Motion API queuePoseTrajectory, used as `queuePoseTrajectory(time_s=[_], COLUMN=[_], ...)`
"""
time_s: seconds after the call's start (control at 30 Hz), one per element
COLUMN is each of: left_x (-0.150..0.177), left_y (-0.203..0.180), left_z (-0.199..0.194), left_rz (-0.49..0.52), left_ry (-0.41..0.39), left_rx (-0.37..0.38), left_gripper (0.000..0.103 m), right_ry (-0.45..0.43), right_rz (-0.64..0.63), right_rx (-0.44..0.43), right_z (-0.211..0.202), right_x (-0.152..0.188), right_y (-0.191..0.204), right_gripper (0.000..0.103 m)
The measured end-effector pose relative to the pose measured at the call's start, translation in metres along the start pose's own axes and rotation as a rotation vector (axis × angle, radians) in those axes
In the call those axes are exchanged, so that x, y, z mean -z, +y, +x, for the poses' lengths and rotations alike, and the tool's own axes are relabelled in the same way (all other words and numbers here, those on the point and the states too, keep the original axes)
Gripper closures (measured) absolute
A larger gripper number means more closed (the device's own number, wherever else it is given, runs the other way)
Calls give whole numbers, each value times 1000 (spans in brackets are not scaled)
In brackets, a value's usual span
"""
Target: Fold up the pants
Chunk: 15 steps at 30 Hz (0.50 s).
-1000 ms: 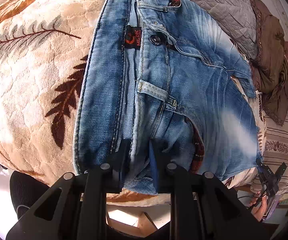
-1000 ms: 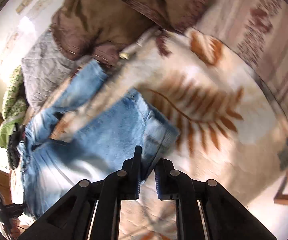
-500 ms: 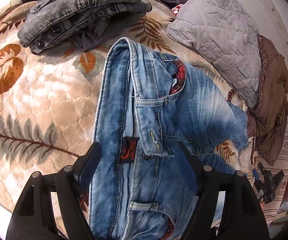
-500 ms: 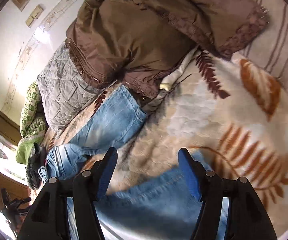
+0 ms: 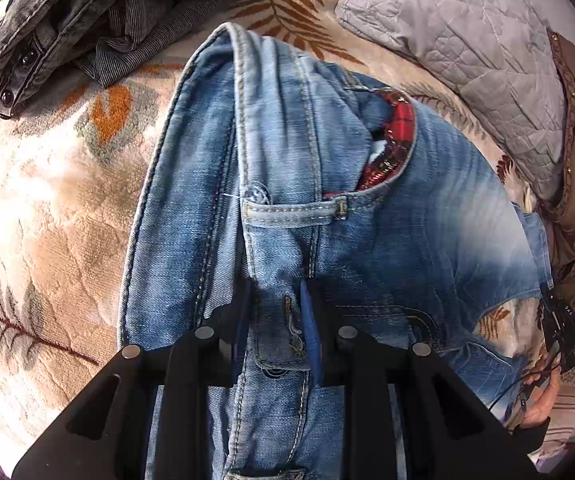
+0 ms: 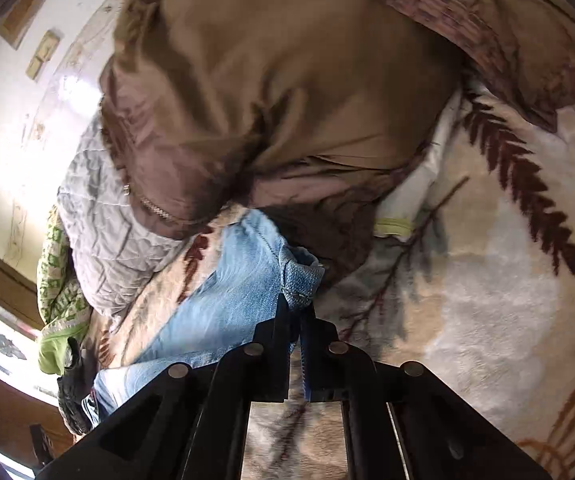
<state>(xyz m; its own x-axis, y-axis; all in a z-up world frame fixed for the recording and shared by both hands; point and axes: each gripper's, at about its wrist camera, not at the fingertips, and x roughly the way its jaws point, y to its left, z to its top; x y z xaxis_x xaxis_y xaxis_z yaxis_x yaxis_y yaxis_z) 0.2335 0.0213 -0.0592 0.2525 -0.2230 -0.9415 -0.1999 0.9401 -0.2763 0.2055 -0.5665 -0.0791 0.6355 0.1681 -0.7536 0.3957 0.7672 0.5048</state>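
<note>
Blue jeans [image 5: 367, 220] lie on a cream leaf-patterned blanket [image 5: 47, 208], waist end toward the left wrist camera, with a red plaid lining showing at a pocket. My left gripper [image 5: 275, 304] is shut on the jeans' waistband by the fly. In the right wrist view a jeans leg [image 6: 227, 296] runs away to the left. My right gripper [image 6: 295, 312] is shut on its hem corner [image 6: 301, 280], low over the blanket [image 6: 487, 300].
A pile of grey jeans [image 5: 87, 20] lies at the far left. A grey quilted pillow [image 5: 467, 60] and a brown jacket [image 6: 287, 100] lie beside the jeans. A green cloth [image 6: 55, 300] lies at the bed's far end. The right gripper and hand [image 5: 559, 332] show at the right edge.
Both grippers were shut on the jeans, then opened and moved. Now the left has closed on the waistband by the fly and the right on the leg hem.
</note>
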Motion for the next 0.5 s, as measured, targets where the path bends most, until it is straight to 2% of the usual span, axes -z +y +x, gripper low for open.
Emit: queuePoseTrajectory(time_s=[0.07,0.1,0.2,0.3,0.33,0.37,0.4,0.43,0.5], left_x=[0,1,6,-1,-7,-13,-20,-27,-41], left_y=[1,4,20,39,39,38,37,32,18], left_z=[-4,-10,-42,-78,-84,-89,-89,-87,-74], left_rz=[-8,-4,14,-2,4,5,7,9,14], left_ry=[3,5,-25,-92,-103,-113,-122,-129,-106], left_rx=[7,19,35,60,59,55,57,54,48], left_gripper=[81,81,81,79,71,53,45,37,37], right_ry=[108,88,12,-46,-52,-60,-63,-59,-43], right_rz=[-6,-2,-8,-65,-79,-90,-105,-124,-172], right_rx=[59,41,36,50,46,43,38,27,7], right_z=[17,11,-24,-51,-55,-58,-58,-55,-45], right_x=[10,13,11,-3,-9,-15,-21,-27,-35], right_y=[-9,-10,-14,-10,-5,-1,6,13,31], right_gripper=[93,94,76,67,64,56,47,43,41])
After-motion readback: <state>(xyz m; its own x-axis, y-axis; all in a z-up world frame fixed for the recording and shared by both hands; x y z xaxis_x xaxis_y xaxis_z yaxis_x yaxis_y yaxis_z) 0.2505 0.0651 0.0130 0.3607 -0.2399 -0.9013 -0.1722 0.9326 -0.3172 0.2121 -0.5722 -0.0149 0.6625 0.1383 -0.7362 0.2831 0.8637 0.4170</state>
